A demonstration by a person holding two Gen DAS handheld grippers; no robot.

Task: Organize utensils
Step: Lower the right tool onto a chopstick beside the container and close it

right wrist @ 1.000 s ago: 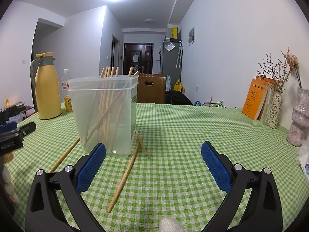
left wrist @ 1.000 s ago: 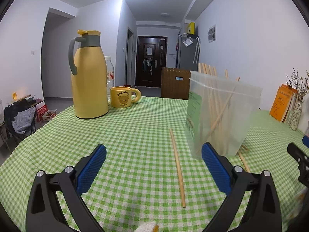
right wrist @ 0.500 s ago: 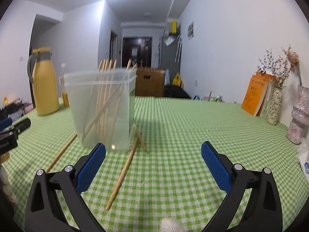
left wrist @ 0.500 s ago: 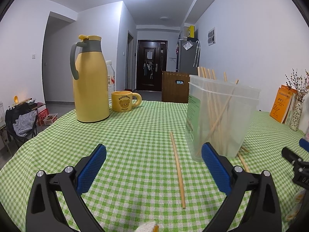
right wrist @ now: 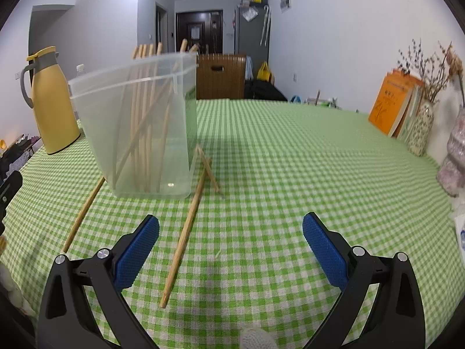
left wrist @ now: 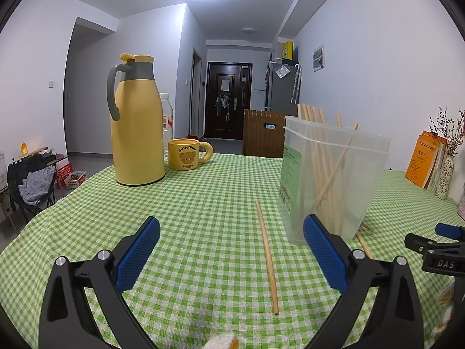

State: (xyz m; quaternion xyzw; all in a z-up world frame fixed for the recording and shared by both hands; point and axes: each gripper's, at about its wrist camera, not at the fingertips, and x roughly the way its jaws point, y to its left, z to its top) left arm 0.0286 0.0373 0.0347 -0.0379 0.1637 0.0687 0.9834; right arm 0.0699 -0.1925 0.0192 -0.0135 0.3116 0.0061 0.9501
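Two grippers: the left gripper [left wrist: 231, 241] and the right gripper [right wrist: 231, 240] are both held wide apart, with nothing between the blue pads.
Loose chopsticks: one chopstick [left wrist: 266, 254] is seen lying at 12 o'clock between the left pads; in the right view a long one [right wrist: 186, 229] lies at 11 o'clock, with a short crossed pair [right wrist: 207, 168] just beside the container's base.
Container: a clear plastic container [right wrist: 139, 133] is seen upright at 11 o'clock in the right view, with several chopsticks leaning inside.
Progress: judged roughly half done; some sticks are stored, at least four are left on the cloth.
Surface: a table is covered by a green checked tablecloth [right wrist: 290, 160].
Further back: a yellow thermos jug [left wrist: 136, 122] and a bear mug [left wrist: 187, 157] at 11 o'clock, left view.
Room: orange books [right wrist: 392, 104] and a vase at 2 o'clock; a dark door [left wrist: 228, 99] at the corridor's end.
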